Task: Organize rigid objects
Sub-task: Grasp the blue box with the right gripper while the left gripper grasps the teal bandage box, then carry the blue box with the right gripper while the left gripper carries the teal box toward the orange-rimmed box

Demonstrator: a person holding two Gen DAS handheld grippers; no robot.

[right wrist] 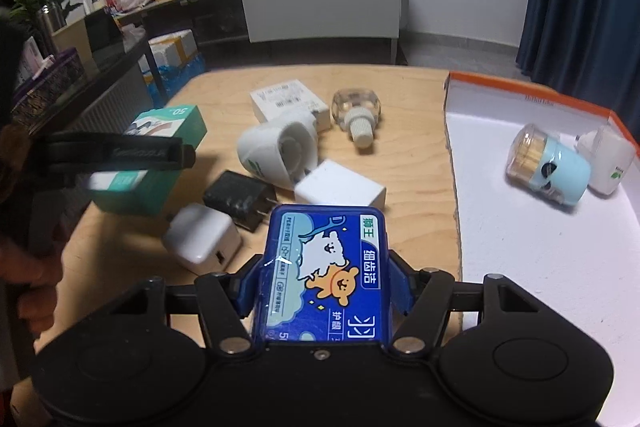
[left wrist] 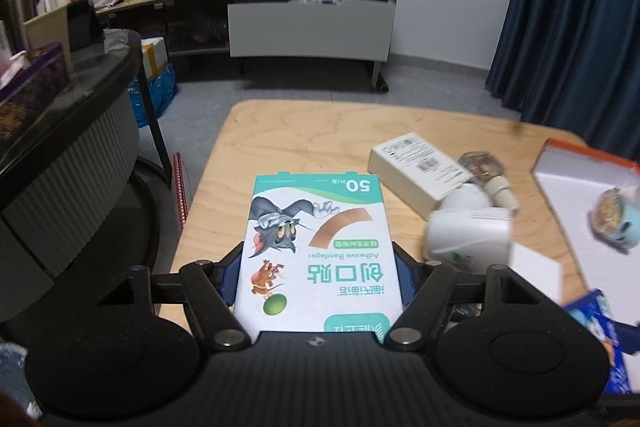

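Note:
My left gripper is shut on a white and green bandage box with a cartoon cat, held above the wooden table. The box also shows in the right wrist view, held by the left gripper. My right gripper is shut on a blue floss-pick box, just left of the orange-rimmed white tray. The tray holds a light blue toothpick holder and a white plug-in device.
On the table lie a white barcoded box, a clear bottle, a white round plug-in unit, a black charger and two white chargers. A dark cabinet stands to the left.

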